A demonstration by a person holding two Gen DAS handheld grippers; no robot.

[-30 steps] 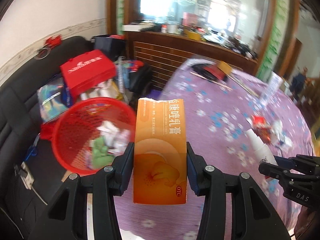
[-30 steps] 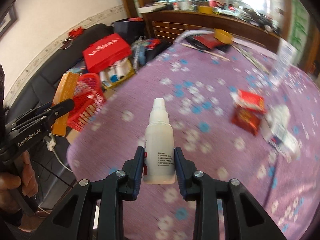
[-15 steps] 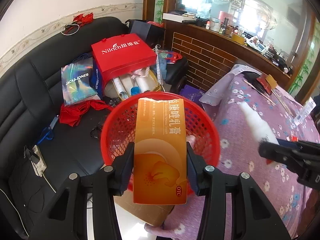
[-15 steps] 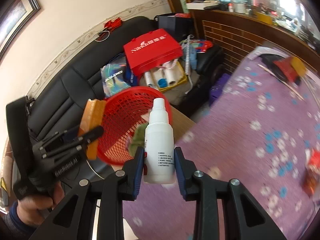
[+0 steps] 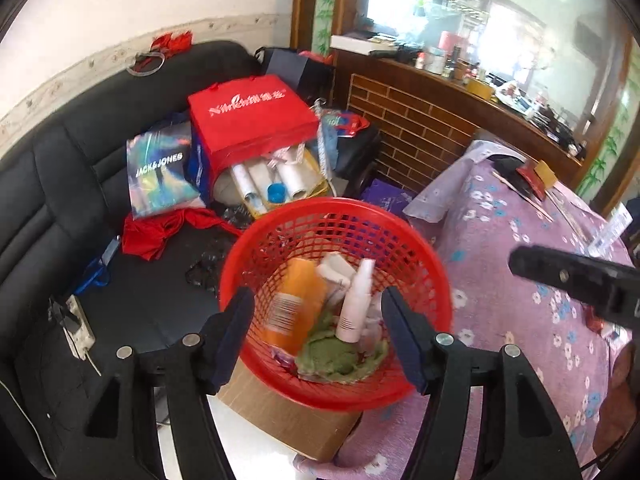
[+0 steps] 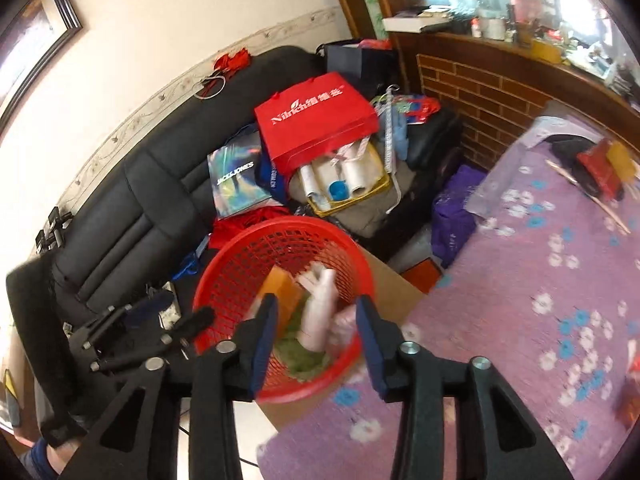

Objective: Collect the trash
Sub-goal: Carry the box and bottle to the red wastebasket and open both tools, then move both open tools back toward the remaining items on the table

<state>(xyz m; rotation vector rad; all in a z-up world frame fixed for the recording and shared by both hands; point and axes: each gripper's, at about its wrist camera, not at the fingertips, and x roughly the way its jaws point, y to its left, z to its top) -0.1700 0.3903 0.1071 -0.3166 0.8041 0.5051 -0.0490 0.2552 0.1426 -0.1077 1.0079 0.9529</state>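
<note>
A red mesh basket (image 5: 348,212) (image 6: 256,240) stands on a cardboard box beside the table. Inside it lie an orange carton (image 5: 298,304) (image 6: 282,294), a white spray bottle (image 5: 356,300) (image 6: 320,312), green cloth (image 5: 336,354) and other scraps. Above the basket my left gripper (image 5: 318,330) has its jaws opening with nothing pressed between them. My right gripper (image 6: 316,334) also hangs over the basket, its jaws opening and clear of the bottle below. The right gripper's black body (image 5: 576,276) shows in the left wrist view, the left gripper (image 6: 160,328) in the right wrist view.
A black sofa (image 5: 60,184) carries a red paper bag (image 5: 248,120), a glossy shopping bag (image 5: 160,168), paper rolls and red cloth. The table with a purple flowered cloth (image 5: 520,264) (image 6: 540,280) lies to the right. A brick-faced counter (image 5: 420,128) stands behind.
Both grippers swung from the table to above the basket, then opened. The orange carton and the white bottle left the jaws and now lie in the basket.
</note>
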